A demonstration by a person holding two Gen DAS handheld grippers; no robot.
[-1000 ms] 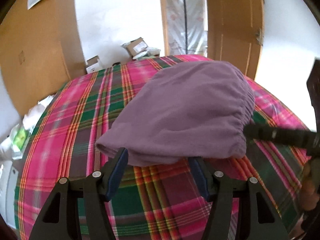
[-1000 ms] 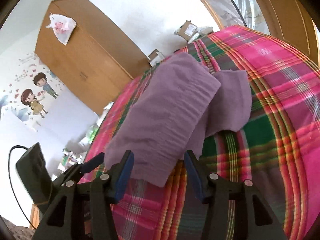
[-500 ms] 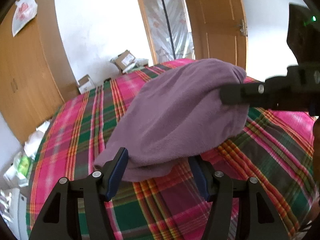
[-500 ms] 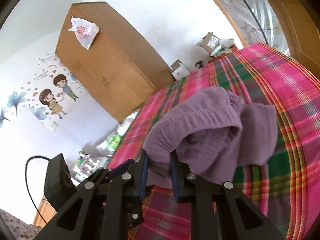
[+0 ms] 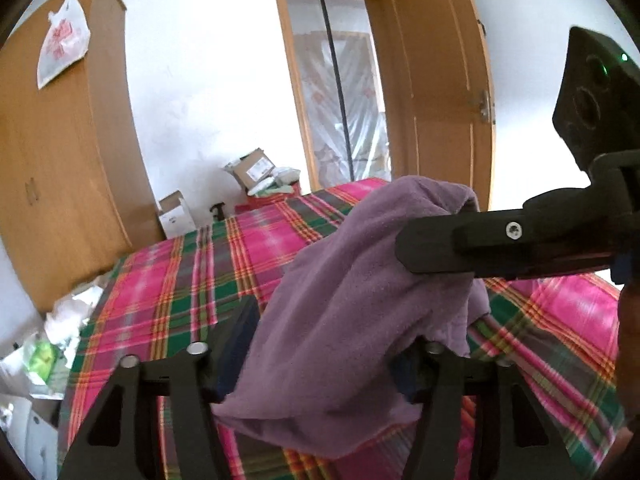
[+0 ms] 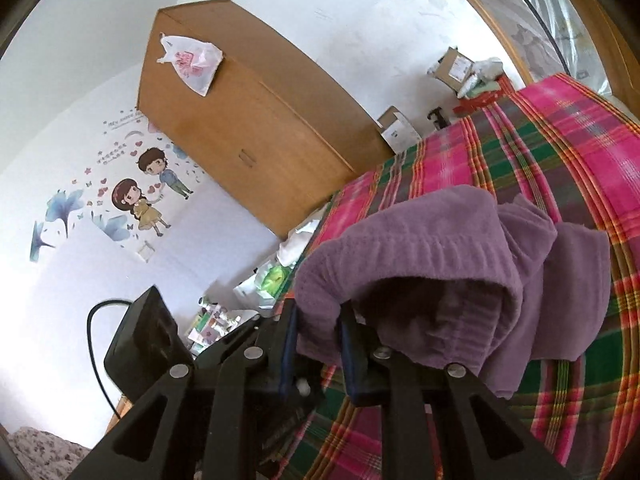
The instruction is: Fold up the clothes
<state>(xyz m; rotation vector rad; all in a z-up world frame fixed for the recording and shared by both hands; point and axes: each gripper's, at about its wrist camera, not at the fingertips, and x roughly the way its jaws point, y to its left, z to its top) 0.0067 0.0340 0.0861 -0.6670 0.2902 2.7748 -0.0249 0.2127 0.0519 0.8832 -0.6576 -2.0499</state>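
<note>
Right gripper (image 6: 318, 344): jaws drawn in narrow, clamped on the thick hemmed edge of the purple garment (image 6: 440, 256); cloth fills the gap between the blue pads
Reason for right grip: judged a corner hold, so that the edge can be carried over for a fold
Left gripper (image 5: 320, 344): jaws have just been closing, with purple cloth bunched between them; left finger (image 5: 240, 340) shows against the cloth, right finger hidden under it, so a firm pinch reads as likely but not certain
Reason for left grip: judged to take the opposite corner of the same edge, keeping it taut between two holds
Right gripper seen from left wrist view (image 5: 440, 248): comes in from the right, its tip buried in the cloth's raised far end
Garment position: near edge raised off the bedspread (image 5: 168, 288), sagging between the two holds; far part draped down onto the plaid in the right wrist view
Step in hand: lift before fold, judged early in the task
Count, grippers: two
Count, garments: one, purple
Count, wardrobe (image 6: 256, 120): one, with one plastic bag (image 6: 192, 60) on top
Count, cardboard boxes (image 5: 256, 168) by the wall: at least two
Count, door (image 5: 440, 92): one, standing open
</note>
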